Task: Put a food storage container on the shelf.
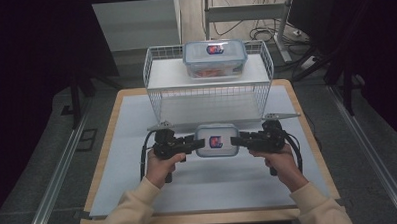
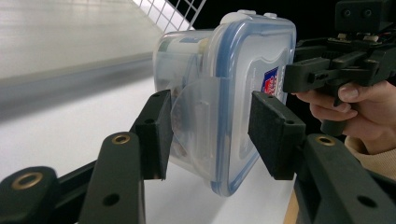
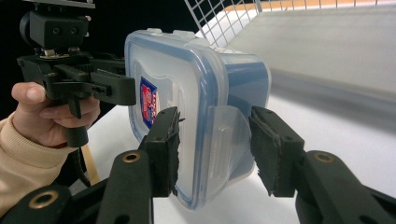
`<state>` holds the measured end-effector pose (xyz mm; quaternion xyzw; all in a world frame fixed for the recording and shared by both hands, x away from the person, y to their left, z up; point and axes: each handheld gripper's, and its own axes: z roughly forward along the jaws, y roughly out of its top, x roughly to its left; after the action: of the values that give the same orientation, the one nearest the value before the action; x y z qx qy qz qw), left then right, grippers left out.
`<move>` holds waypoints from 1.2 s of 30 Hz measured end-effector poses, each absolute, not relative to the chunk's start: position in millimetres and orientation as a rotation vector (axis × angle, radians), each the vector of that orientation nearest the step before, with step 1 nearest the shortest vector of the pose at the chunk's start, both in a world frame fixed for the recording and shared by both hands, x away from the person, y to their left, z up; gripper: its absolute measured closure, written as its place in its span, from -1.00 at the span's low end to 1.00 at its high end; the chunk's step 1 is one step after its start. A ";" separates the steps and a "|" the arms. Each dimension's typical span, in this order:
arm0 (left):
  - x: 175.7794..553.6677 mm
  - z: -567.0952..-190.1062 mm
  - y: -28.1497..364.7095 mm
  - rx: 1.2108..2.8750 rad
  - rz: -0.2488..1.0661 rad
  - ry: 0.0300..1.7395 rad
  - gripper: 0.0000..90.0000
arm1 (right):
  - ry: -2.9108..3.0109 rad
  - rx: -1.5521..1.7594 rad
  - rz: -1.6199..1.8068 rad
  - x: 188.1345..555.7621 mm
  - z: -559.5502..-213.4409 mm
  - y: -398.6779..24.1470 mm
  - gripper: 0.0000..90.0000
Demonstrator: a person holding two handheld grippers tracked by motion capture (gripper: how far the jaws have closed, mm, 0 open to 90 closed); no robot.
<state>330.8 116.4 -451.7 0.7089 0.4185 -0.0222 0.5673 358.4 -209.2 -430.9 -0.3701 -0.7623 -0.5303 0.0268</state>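
While I grip from both sides: the small lidded container [image 1: 216,140] hangs between my hands, above the worktop [image 1: 128,159], in front of the wire basket [image 1: 206,99].
Left gripper [image 1: 190,144]: jaws half open, clamped on its left end clip.
Right gripper [image 1: 236,139]: jaws half open, clamped on its right end clip.
Second container [image 1: 215,58]: on the basket's shelf.

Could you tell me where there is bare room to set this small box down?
Free: the mat left and right of the box, and the rack's lower shelf. Crowded: the top shelf, where a bigger box sits.
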 end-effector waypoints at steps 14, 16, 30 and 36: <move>345.1 -418.5 119.4 1.648 -0.006 0.954 0.14 | -2.372 -1.107 -1.691 374.3 -395.5 -206.9 0.19; 348.6 -413.1 119.4 1.641 -0.006 0.950 0.14 | -2.375 -1.108 -1.695 376.0 -391.5 -206.8 0.19; 367.8 -387.5 118.4 1.613 0.018 0.941 0.14 | -2.392 -1.088 -1.723 397.7 -360.8 -207.5 0.19; 378.1 -371.0 117.9 1.614 0.042 0.927 0.14 | -2.392 -1.083 -1.744 406.5 -348.9 -207.8 0.19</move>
<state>378.1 117.9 -371.0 0.6952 0.3996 0.0179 0.5972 406.5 -207.8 -348.9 -0.3435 -0.7589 -0.5533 -0.0054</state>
